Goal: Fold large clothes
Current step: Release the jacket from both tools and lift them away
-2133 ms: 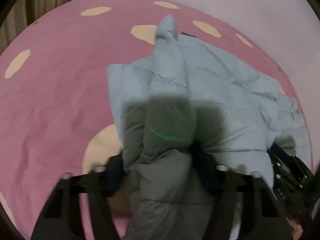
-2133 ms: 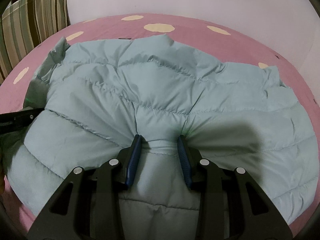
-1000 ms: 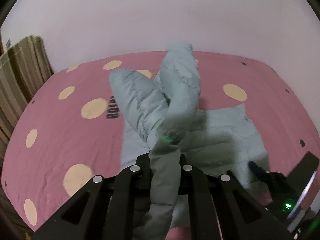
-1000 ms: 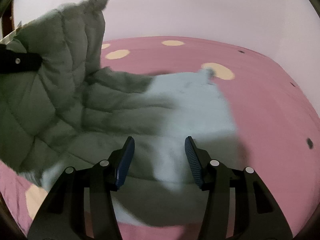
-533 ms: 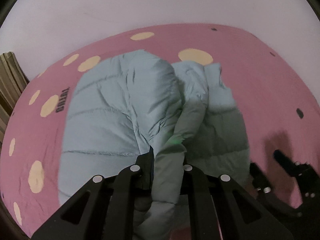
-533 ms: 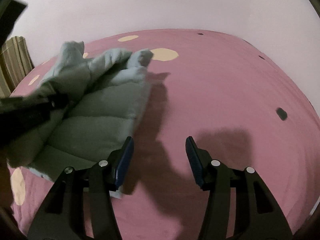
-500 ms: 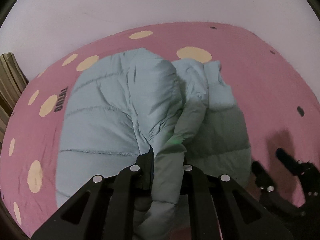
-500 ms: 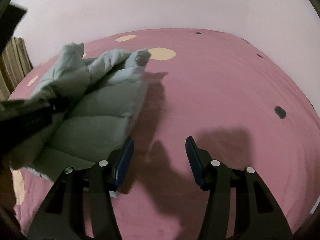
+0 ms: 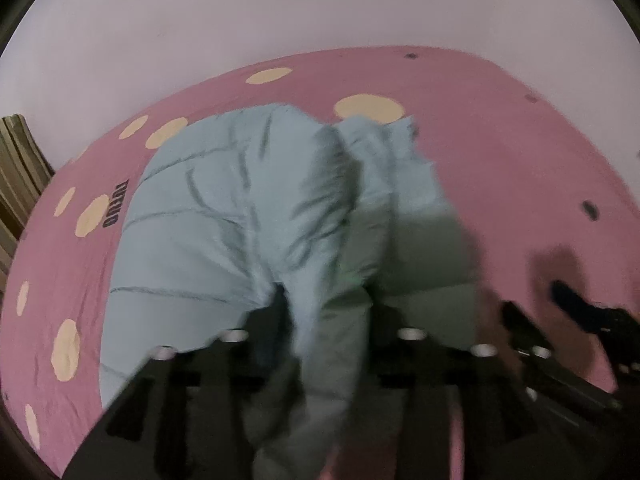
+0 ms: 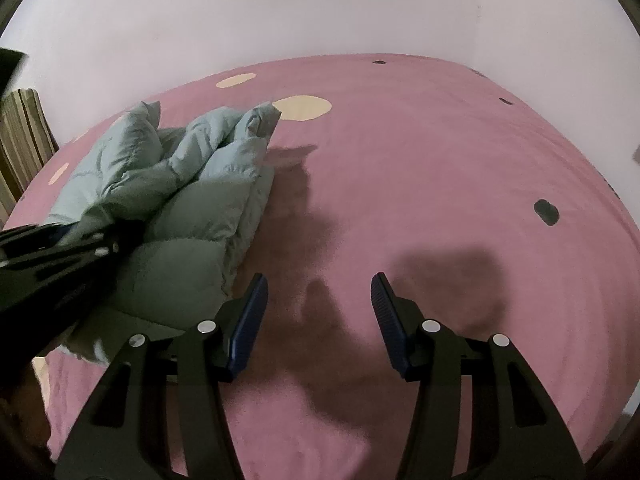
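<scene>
The left gripper point(image 9: 320, 320) has just been spreading its black jaws, and a bunched fold of the pale blue quilted puffer jacket point(image 9: 224, 216) hangs between them, loose of the pads as far as the blurred view shows. From that fold the jacket runs away toward the far edge of the pink bedsheet with cream dots point(image 9: 500, 128), its long axis lying near edge to far edge, a narrow padded end pointing at the far edge beside a large cream dot point(image 9: 368, 108). The right gripper point(image 10: 316, 312) stands with its blue-padded jaws apart over bare sheet, nothing between them. Its view shows the jacket point(image 10: 188, 184) folded in thick layers on the left part of the sheet point(image 10: 440, 152), just beside the left finger, and the left gripper point(image 10: 80, 248) reaching in over it. Only the left view shows dark lettering point(image 9: 114, 208) printed on the sheet and the jacket's broad quilted back. A striped cushion point(image 10: 20, 136) sits at the left edge.
</scene>
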A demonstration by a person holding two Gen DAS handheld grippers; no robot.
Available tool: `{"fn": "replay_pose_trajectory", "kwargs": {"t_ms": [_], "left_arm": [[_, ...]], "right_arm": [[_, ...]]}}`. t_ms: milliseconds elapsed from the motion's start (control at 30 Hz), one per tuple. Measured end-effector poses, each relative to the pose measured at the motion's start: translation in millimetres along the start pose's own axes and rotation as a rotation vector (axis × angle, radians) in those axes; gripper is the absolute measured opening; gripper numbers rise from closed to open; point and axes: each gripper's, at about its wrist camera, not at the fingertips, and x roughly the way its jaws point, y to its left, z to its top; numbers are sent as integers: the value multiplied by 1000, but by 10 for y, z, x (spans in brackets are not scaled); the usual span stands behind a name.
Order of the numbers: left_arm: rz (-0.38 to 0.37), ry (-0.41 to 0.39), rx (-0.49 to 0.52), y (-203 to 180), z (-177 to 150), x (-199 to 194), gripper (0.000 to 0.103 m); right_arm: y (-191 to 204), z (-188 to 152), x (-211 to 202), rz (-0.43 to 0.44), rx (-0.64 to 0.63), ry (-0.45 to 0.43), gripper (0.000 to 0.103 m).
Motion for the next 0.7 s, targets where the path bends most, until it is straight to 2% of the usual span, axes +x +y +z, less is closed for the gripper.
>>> {"fn": "replay_pose_trajectory", "kwargs": {"t_ms": [67, 200, 233, 300, 333, 467, 533, 700], "left_arm": [[-35, -40, 1, 5, -11, -202, 58], [-51, -112, -16, 174, -29, -592, 59], [-48, -126, -34, 264, -28, -664, 59], [-22, -168, -77, 529, -40, -802, 71], [13, -193, -104, 721, -58, -848, 71], [135, -199, -189, 1351, -156, -743, 72], [152, -178, -242, 1641, -234, -606, 72], [154, -121, -317, 2004, -410, -294, 72]], "right_arm": [[-7, 20, -18, -5, -5, -4, 54], [42, 81, -127, -5, -11, -19, 54], [69, 99, -159, -1, -13, -25, 54], [155, 147, -218, 11, -23, -39, 57], [207, 172, -247, 20, -27, -46, 59], [464, 321, -260, 85, -36, -53, 65], [616, 392, -222, 122, -36, -42, 66], [979, 528, -48, 192, -29, 6, 70]]}}
